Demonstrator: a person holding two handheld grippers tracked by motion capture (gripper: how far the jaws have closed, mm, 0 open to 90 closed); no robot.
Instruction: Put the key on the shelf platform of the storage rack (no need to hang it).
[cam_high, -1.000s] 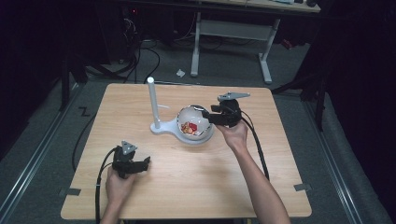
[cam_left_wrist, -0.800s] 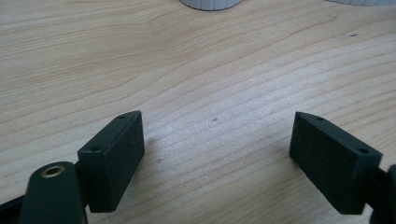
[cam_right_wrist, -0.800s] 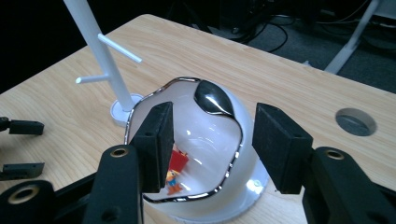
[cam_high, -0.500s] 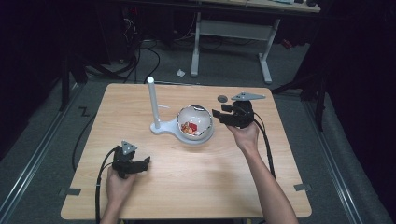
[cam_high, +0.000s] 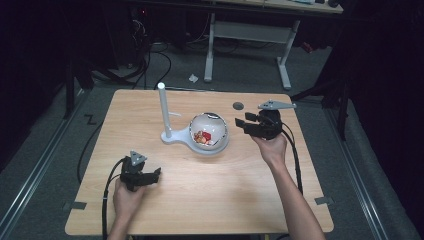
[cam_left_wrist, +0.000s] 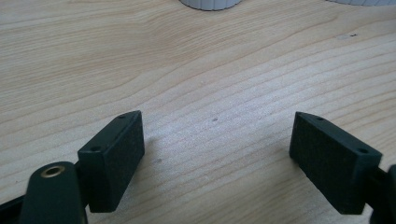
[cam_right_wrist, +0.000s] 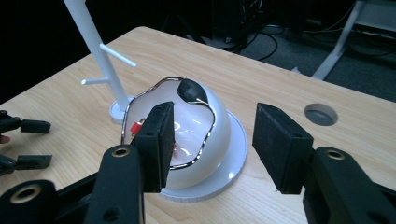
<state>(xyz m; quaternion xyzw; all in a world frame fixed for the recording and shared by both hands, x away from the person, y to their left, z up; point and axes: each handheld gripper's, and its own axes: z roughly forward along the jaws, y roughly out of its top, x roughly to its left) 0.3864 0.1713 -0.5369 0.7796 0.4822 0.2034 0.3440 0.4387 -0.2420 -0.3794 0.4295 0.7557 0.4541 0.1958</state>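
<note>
Grippers hovering either side of a domed white bowl (cam_high: 210, 132) at frame centre.

Right gripper (cam_high: 242, 125) is floating just right of it, jaws spread and empty; left gripper (cam_high: 156, 174) is sitting lower left, jaws spread wide.

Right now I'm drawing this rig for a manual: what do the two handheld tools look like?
Both are black, each with two flat, block-shaped jaws. The left tool and right tool each carry a grey three-cornered plate on top and trail a black cable. Brass-coloured holes show near the jaw bases. The forearms are bare, with no sleeves.
</note>
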